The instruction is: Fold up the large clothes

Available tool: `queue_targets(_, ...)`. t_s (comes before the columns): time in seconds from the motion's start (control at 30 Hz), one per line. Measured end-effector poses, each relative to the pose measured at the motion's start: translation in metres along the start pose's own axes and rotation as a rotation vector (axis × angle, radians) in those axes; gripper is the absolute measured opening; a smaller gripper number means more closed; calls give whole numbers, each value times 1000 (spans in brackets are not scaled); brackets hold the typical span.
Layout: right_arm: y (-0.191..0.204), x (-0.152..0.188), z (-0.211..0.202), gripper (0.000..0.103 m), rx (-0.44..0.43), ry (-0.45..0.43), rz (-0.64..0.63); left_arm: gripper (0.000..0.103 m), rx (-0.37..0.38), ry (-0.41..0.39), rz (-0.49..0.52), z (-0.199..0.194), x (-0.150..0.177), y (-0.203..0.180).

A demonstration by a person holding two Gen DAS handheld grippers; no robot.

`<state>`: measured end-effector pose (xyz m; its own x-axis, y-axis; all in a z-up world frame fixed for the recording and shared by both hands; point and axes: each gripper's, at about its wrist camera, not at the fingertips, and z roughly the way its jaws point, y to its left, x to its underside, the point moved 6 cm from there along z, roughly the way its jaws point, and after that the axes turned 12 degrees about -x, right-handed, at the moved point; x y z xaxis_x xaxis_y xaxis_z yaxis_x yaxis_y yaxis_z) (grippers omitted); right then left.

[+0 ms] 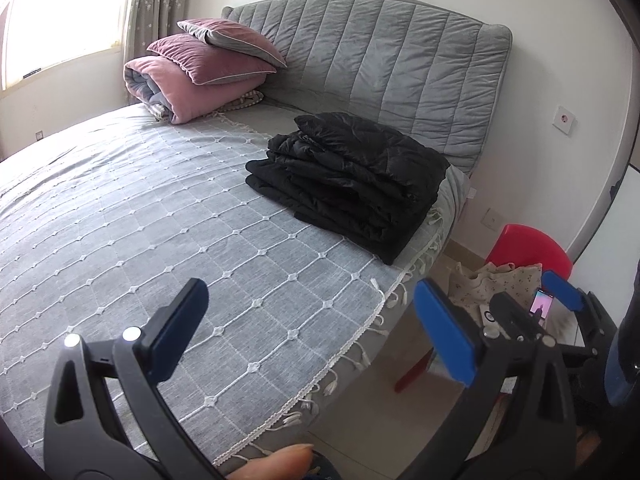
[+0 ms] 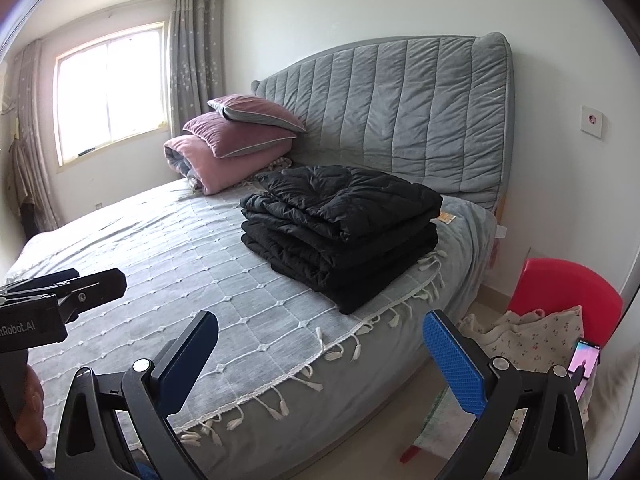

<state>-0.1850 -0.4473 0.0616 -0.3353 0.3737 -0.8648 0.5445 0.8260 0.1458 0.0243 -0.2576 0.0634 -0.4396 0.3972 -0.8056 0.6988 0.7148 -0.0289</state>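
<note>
Distance matters most: in the left wrist view the folded black coat (image 1: 352,184) lies ahead and right of the left gripper (image 1: 312,328), jaws wide apart and empty, near the headboard (image 1: 380,60). In the right wrist view the right gripper (image 2: 320,356), also apart and empty, faces it straight and seems nearer.

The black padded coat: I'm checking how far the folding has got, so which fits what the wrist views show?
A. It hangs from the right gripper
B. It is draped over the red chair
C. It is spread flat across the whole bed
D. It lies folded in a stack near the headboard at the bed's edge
D: the black padded coat sits in stacked layers on the bedspread below the grey headboard, with both grippers open and empty.
</note>
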Motion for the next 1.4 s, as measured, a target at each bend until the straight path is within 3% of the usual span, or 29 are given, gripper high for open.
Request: queue_targets(1.4,-1,8,8,103,7,21,1,102,-15,3,46,7,5,-8)
